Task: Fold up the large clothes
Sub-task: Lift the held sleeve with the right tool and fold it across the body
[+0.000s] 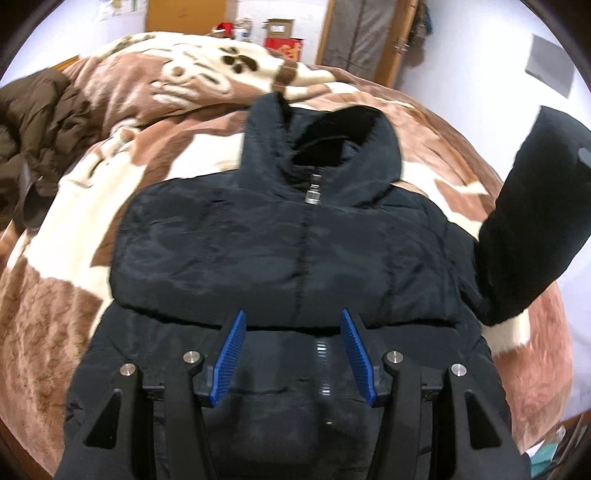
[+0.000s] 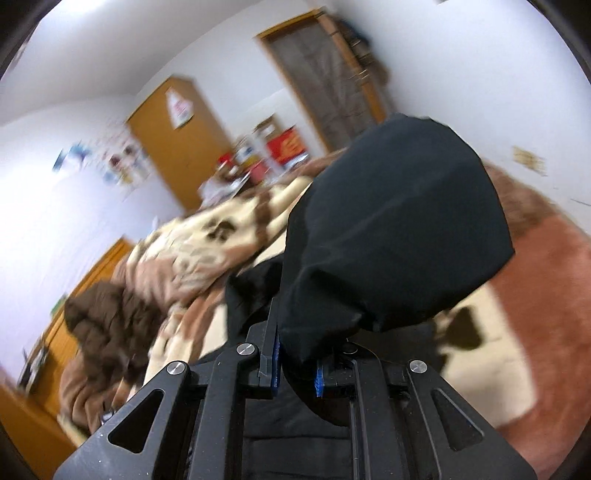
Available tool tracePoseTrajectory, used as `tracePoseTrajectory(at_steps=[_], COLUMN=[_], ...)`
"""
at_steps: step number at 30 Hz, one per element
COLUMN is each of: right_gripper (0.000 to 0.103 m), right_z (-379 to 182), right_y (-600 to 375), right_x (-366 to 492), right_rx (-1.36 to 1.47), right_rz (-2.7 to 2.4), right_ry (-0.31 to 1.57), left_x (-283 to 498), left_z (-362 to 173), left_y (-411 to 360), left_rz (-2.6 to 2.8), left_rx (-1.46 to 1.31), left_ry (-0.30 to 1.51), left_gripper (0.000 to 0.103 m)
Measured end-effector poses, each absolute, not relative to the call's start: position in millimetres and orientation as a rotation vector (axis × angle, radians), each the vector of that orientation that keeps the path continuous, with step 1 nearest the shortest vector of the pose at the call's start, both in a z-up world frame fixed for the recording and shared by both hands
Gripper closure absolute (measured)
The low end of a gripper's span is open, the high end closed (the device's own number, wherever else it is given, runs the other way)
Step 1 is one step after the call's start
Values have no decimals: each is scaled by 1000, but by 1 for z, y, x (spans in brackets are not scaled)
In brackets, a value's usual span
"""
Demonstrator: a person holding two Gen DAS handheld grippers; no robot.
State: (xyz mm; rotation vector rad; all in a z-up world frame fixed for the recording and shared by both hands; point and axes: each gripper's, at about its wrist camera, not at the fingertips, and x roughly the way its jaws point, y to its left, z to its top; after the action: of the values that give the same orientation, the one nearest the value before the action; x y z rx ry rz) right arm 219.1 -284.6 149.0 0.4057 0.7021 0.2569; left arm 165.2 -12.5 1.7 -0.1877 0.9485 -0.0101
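— Right gripper (image 2: 297, 373) clamping on the black sleeve (image 2: 391, 236), lifting it clear of the jacket, cloth bunching between the blue pads (image 2: 318, 380).

— Left gripper (image 1: 293, 354) hanging with jaws apart, gripping nothing, hovering just above the lower front of the black jacket (image 1: 280, 240), zipper line running between the fingers (image 1: 232, 354).

— Lying front-up on the blanket (image 1: 74, 236), collar (image 1: 332, 147) pointing away from the left gripper, silver zip pull (image 1: 313, 192) sitting just below the collar opening.

— Covering a bed, brown and cream pattern; brown garment (image 1: 40, 122) heaping well to the left of the jacket. Beyond the jacket's collar: wooden door (image 1: 184, 14), red box (image 1: 286, 46), white walls.

— Showing the whole jacket body only from the left wrist, with the raised sleeve (image 1: 532, 221) standing off the jacket's right edge.

— Showing the grip itself only from the right wrist, sleeve blocking most of the jacket, everything blurring. Wall posters (image 2: 122, 162) appearing there too.
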Motion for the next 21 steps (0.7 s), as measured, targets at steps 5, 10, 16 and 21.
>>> tracePoseTrajectory(at_steps=[5, 10, 16, 21], right_gripper=[88, 84, 55, 49], right_z=[88, 3, -26, 3], right_y=[-215, -165, -134, -126], right_x=[239, 262, 265, 256], right_rx=[367, 332, 294, 265], right_rz=[338, 372, 410, 486], right_ry=[839, 1010, 1077, 1021], left_x=[163, 162, 160, 159], left_z=[-11, -27, -32, -15], left_y=[25, 53, 75, 85], left_rz=[43, 78, 87, 80], left_rx=[-243, -276, -318, -379], left_ry=[963, 986, 984, 942], left_gripper=[48, 48, 48, 47])
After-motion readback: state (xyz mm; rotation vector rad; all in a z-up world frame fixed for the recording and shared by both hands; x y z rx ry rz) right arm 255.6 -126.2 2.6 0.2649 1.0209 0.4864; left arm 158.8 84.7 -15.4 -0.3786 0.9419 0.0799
